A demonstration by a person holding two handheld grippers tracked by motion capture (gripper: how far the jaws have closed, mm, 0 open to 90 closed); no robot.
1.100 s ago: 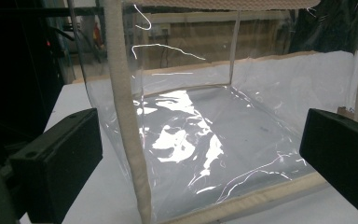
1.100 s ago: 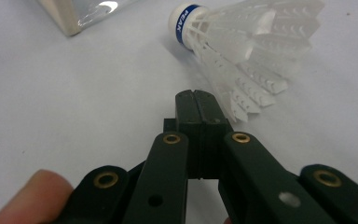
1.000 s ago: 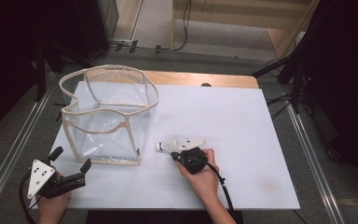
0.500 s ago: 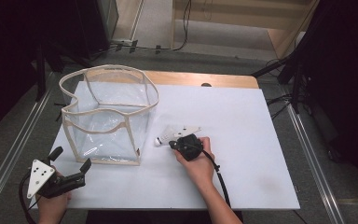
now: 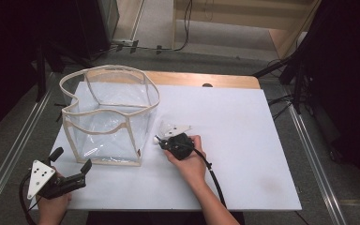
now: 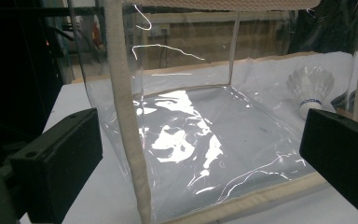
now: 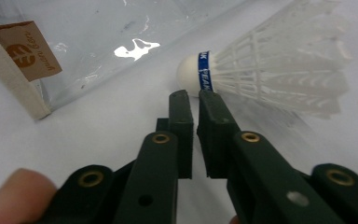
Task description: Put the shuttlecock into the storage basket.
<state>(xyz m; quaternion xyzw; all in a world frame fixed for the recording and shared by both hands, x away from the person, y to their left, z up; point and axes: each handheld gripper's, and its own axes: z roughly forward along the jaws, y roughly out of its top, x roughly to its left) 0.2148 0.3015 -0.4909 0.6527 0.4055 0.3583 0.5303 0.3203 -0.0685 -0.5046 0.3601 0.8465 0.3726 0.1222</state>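
Observation:
A white shuttlecock [image 7: 270, 70] with a blue band on its cork lies on the white table [image 5: 243, 140], next to a clear plastic bag [image 5: 108, 117] with beige trim. My right gripper [image 7: 193, 95] points at the cork. Its jaws have just been opening, leaving a narrow gap with nothing between them. From above, the right gripper [image 5: 161, 140] sits just below the shuttlecock [image 5: 173, 127]. My left gripper [image 5: 72, 159] rests at the table's near left corner, jaws wide open. The left gripper [image 6: 203, 126] faces the bag [image 6: 191, 130], with the shuttlecock [image 6: 310, 88] seen through it.
The bag [image 7: 74, 28] stands open-topped on the left half of the table, a brown label on its near corner. Metal rails run along both sides of the table. A black cable trails from the right gripper toward the table's front edge.
My right hand has moved away from the person, closer to the bag, and the shuttlecock has shifted the same way. The left gripper has stayed put.

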